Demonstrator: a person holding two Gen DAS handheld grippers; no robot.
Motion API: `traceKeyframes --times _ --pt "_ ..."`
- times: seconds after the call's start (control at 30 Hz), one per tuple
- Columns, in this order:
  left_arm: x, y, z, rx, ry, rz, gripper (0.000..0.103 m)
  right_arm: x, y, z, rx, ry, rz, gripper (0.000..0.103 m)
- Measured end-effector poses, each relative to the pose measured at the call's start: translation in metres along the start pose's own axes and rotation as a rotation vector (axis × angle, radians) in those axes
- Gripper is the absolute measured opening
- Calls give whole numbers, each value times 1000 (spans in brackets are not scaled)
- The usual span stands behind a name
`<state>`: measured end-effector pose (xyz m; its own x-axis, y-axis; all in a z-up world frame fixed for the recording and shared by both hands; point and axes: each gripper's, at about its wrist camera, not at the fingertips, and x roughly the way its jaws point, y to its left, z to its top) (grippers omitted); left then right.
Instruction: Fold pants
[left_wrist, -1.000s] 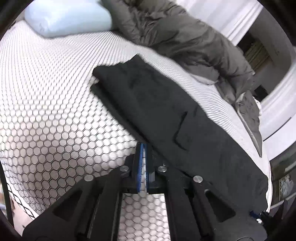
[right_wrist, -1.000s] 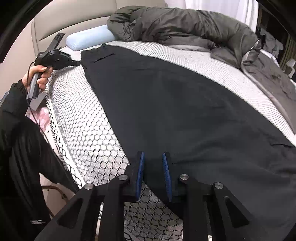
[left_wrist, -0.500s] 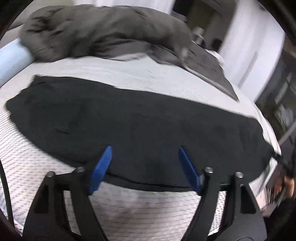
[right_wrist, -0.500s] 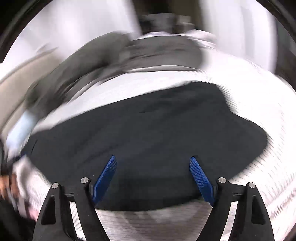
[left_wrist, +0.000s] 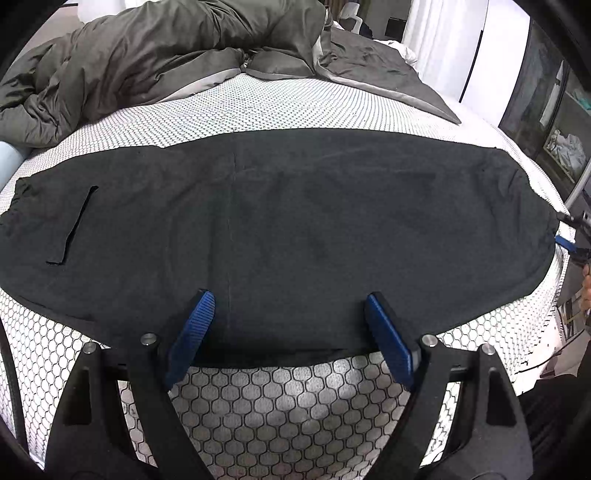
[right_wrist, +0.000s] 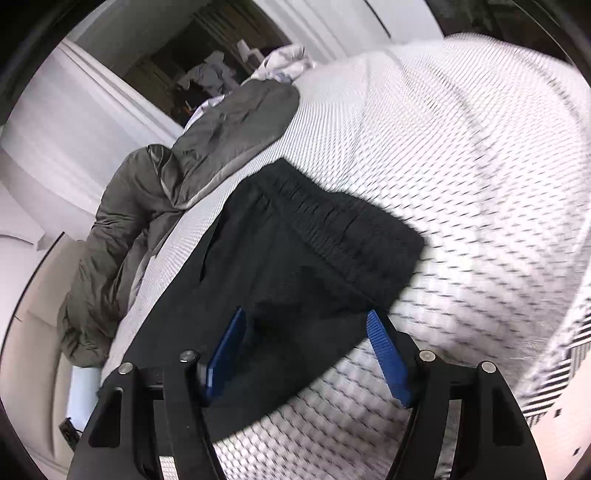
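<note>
Both hand-held grippers swung round and unclamped, black pants (left_wrist: 295, 229) flat on mattress (left_wrist: 280, 417)

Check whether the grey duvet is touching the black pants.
Apart. The left wrist view shows a band of bare white honeycomb mattress cover running between the grey duvet and the far edge of the black pants.

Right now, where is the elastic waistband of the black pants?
In the right wrist view the waistband lies mid-frame on the honeycomb mattress, just beyond the right tongs, with the grey duvet to its left.
</note>
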<state>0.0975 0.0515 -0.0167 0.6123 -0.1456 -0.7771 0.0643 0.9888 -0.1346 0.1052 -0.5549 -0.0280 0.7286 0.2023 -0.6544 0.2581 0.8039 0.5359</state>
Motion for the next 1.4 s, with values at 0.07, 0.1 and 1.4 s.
traceKeyframes --times 0.07,0.1,1.4 --pt "-14 3 -12 -6 -9 -14 82 -10 -8 2 7 -41 -90 71" --pt "-19 1 -13 -5 -22 -26 82 -18 -15 -2 32 -58 -94 71" --pt "21 -148 -13 285 36 -255 91 -10 39 27 -30 -163 145 22"
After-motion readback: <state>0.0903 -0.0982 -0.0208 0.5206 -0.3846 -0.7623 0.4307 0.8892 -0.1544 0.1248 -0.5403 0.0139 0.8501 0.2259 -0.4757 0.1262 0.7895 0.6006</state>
